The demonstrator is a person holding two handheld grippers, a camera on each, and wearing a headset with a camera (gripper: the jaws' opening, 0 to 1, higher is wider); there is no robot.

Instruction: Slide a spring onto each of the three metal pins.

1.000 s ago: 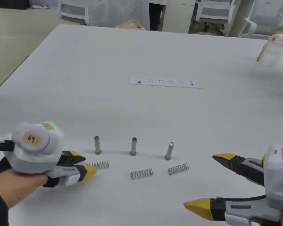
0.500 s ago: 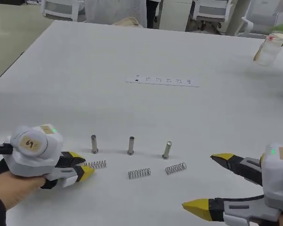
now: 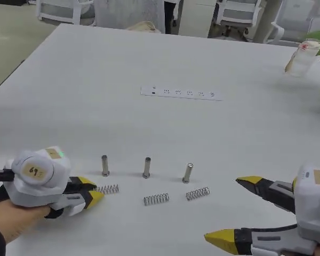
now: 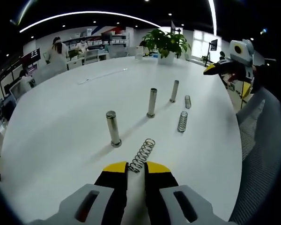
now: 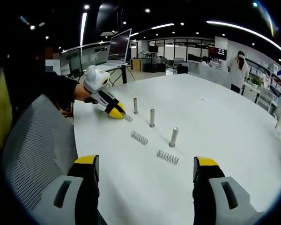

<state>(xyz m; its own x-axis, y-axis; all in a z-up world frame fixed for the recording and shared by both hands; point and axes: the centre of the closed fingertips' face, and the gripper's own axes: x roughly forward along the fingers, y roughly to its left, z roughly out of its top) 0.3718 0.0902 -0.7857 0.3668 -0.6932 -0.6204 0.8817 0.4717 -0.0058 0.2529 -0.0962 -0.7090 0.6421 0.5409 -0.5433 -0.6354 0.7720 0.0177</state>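
Step in hand: pickup of spring no. 1 of 3. No pin carries a spring yet, so we judge the task barely begun.

L gripper (image 3: 94, 190) (image 4: 136, 168): jaws drawn in to a narrow gap. The close end of the near spring (image 3: 108, 189) (image 4: 141, 155) sits between the tips. We read this as a grip, though firmness can't be confirmed. The rest of the spring lies flat on the table (image 3: 149, 128), pointing fwd along the jaw axis.

Near pin (image 3: 104, 165) (image 4: 113, 127): upright, just ahead of the L tips and a little off-axis, beside the spring's free end.

Further out from the L gripper stand the mid pin (image 3: 146, 167) and far pin (image 3: 188, 173). The mid spring (image 3: 156, 199) and far spring (image 3: 197, 193) lie flat near their bases.

R gripper (image 3: 226, 209) (image 5: 145, 164): jaws spread wide, holding nothing. The far spring lies ahead of it, apart from the tips.

Next move, as we judge it: lift the spring, tip its axis vertical, centre the open end over the near pin's top, then lower. Misalignment would likely snag a coil on the pin's top.
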